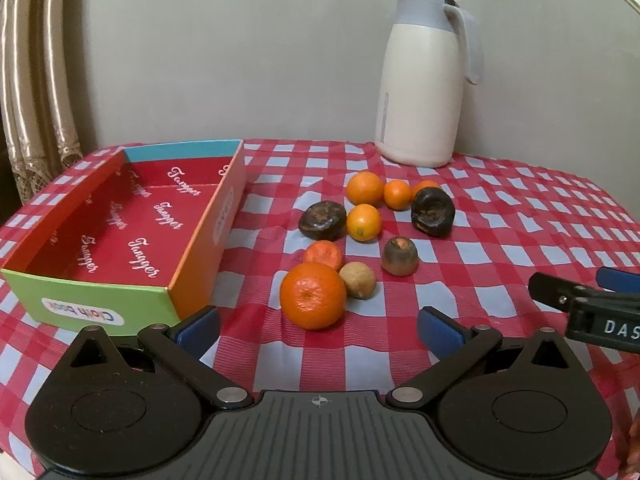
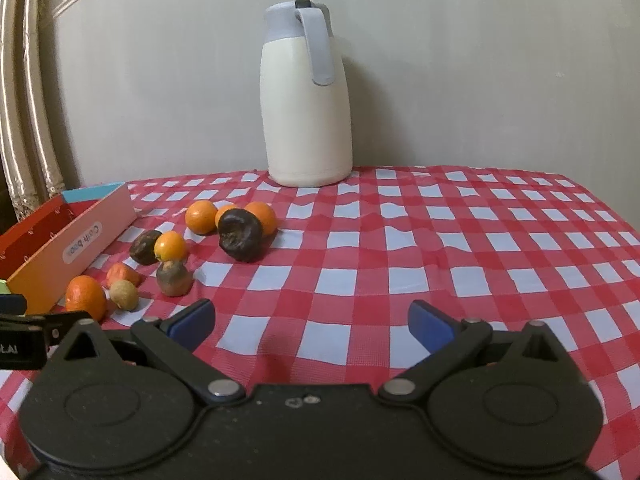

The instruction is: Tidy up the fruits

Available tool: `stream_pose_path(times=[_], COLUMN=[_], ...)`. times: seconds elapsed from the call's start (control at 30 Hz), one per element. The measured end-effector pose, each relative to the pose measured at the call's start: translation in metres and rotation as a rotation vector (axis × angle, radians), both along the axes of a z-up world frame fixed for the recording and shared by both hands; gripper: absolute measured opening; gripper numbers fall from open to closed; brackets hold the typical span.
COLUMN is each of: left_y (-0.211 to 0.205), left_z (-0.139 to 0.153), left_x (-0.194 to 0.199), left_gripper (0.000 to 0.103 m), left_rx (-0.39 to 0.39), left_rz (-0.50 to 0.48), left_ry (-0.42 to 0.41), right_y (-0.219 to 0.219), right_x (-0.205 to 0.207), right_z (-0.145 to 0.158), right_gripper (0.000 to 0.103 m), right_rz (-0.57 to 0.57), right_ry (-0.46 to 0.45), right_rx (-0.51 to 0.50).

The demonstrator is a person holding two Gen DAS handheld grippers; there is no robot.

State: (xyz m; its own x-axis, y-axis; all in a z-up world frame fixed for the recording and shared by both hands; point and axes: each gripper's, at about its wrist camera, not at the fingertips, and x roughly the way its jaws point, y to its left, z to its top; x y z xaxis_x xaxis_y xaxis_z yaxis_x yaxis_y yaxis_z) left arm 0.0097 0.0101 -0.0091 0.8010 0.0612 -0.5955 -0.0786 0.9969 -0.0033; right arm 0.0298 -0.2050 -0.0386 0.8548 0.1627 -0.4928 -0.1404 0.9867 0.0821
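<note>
With your left gripper [image 1: 318, 326] spread and empty, the large mandarin [image 1: 313, 295] just ahead between its fingers is light, round and soft-skinned: pinch it gently across its widest middle.

- left gripper [image 1: 318, 330]: black body, ribbed centre plate, silver pivot screws, blue-padded fingers [image 1: 200, 330]
- right gripper [image 2: 310, 322]: same black linkage, blue pads, white lettering

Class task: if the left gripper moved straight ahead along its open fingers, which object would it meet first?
Most likely the large orange, which lies nearest, centred ahead of the left gripper; its height above the cloth is unclear.
</note>
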Motion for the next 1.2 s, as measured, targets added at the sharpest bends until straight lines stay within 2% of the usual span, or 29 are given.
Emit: stream_pose_path(times=[0.4,1.2], left_y=[-0.0035,-0.0013], left_z=[-0.0024,-0.001], left_x=[-0.0012,-0.003], left_gripper=[0.103,0.103], left_rx=[0.01,0.014], left_rz=[-0.012,-0.016], left_ry=[-0.008,-0.021], right_y=[-0.0003,-0.0005], right_x=[-0.0022,-0.0021], right_z=[0.002,0.002], right_gripper=[0.103,0.103], right_rz=[-0.001,-0.027], right_ry=[-0.009,0.002], right_rx=[-0.026,-0.012])
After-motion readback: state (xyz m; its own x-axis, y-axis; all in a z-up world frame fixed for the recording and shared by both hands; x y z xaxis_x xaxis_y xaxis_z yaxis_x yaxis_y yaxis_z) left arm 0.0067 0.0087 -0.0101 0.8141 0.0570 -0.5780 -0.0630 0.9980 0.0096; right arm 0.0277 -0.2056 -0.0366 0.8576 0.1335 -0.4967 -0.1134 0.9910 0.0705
